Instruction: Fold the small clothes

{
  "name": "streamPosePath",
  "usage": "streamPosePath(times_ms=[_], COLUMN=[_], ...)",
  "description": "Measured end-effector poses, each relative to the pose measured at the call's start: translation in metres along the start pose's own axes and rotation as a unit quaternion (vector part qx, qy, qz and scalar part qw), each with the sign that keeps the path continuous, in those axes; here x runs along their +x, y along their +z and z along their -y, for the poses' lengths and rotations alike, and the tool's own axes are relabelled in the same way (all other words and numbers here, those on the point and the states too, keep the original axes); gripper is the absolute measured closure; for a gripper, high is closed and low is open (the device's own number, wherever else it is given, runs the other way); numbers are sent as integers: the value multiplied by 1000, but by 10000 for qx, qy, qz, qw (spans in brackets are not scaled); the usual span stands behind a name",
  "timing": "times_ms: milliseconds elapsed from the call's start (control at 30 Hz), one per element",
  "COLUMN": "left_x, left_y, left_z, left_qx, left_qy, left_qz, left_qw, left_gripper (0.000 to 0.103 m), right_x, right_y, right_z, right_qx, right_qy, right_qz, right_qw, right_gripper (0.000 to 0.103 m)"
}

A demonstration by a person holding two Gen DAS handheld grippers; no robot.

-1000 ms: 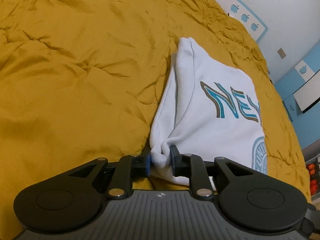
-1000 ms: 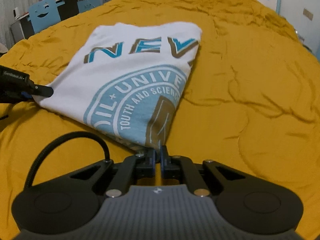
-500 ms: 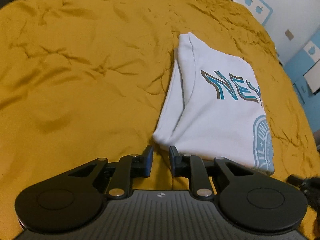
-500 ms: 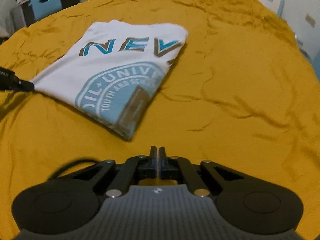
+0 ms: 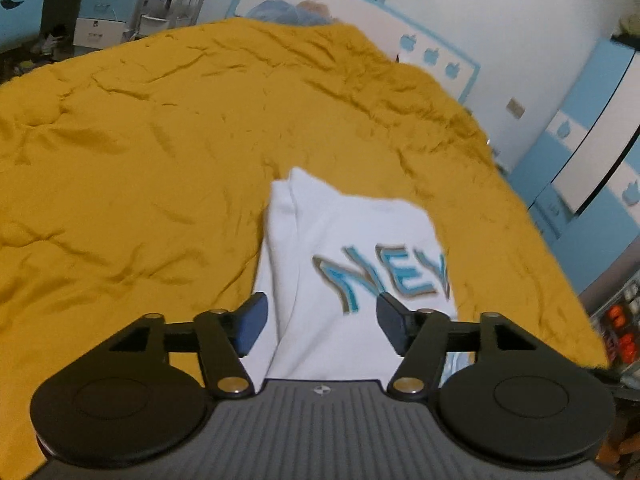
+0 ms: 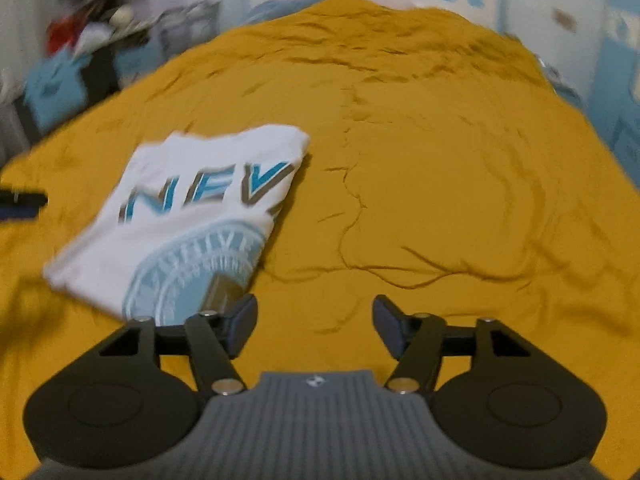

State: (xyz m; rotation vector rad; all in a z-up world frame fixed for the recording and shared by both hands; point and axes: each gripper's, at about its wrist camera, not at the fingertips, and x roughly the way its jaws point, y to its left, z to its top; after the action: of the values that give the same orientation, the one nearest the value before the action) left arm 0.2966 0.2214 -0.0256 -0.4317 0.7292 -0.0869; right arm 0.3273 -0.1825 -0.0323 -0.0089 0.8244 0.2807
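The folded shirt (image 6: 188, 216) is white, printed with teal-and-brown letters above a pale blue round seal; the bedspread (image 6: 440, 184) is plain mustard yellow; the wall panel (image 5: 436, 56) carries light blue apple shapes.

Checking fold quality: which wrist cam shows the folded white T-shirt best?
Right wrist: the folded white T-shirt lies almost whole on the mustard bedspread, lettering and round print visible, though blurred. Left wrist shows it closer, but the gripper body hides its near edge.
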Motion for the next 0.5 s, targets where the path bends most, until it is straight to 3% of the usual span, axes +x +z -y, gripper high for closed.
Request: streamPosePath(times_ms=[233, 367, 500], left_x=[50, 82, 117], left_y=[13, 20, 24], left_z=[-33, -58, -76], left_qx=[-598, -1215, -1524], left_qy=[-264, -580, -692], left_qz=[-183, -398, -660], left_qw=[9977, 9901, 9837], left_gripper=[20, 20, 20], right_x=[44, 77, 112], right_y=[13, 22, 32], right_z=[7, 8, 10], right_qx=[1244, 1653, 1995], right_qy=[562, 832, 1067], right_qz=[143, 55, -21], right_qw=[9905, 9827, 9741], right_gripper=[32, 32, 32])
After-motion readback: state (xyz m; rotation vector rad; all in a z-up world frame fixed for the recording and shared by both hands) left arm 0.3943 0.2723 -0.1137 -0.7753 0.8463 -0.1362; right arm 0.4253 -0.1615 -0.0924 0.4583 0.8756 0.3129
